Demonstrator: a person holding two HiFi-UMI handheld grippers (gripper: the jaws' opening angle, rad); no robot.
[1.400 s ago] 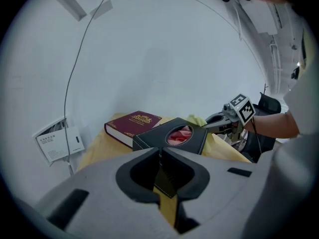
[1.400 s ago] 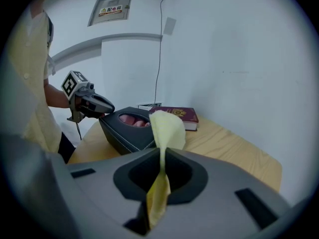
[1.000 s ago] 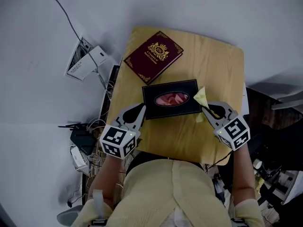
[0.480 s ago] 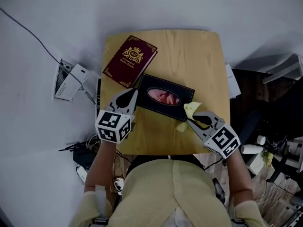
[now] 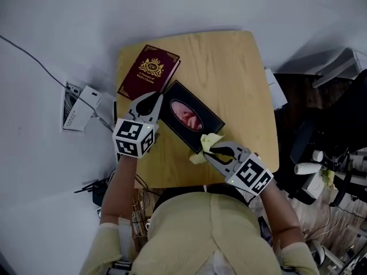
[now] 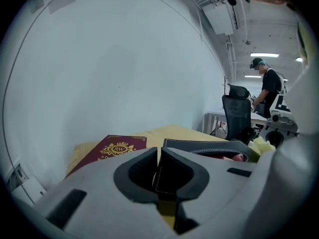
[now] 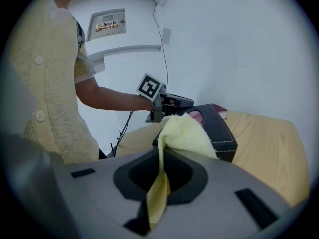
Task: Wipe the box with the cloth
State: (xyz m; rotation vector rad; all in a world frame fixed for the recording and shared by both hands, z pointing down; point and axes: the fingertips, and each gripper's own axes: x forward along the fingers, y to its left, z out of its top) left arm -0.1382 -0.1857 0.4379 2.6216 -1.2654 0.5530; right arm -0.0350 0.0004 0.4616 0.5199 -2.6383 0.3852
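- Your left gripper (image 6: 158, 152) has its jaws almost fully together, pinched on the stitched edge at the far left corner of the box (image 5: 209, 126). I judge this grip is there to stop the box sliding under the wipe.
- Your right gripper (image 7: 162, 151) is clamped tight on the cloth (image 7: 188, 132). A thin tail hangs down between the jaws and the fluffy bulk stands out past the tips, so soft fabric rather than plastic meets the box.
- The cloth touches the near right end of the box. The box lies slantwise on the table (image 5: 235, 79), with pink tissue (image 5: 188, 115) showing in its oval opening.
- A red book (image 5: 149, 72) lies just beyond the box's far left end, near your left gripper and, as I judge it, clear of the wiping path.
- The head view gives you the layout, with one gripper at each end of the box.
- Only the left gripper view shows the stitched edge caught between those jaws.
- Only the right gripper view shows the cloth's pinched tail and the box's end wall behind the cloth.
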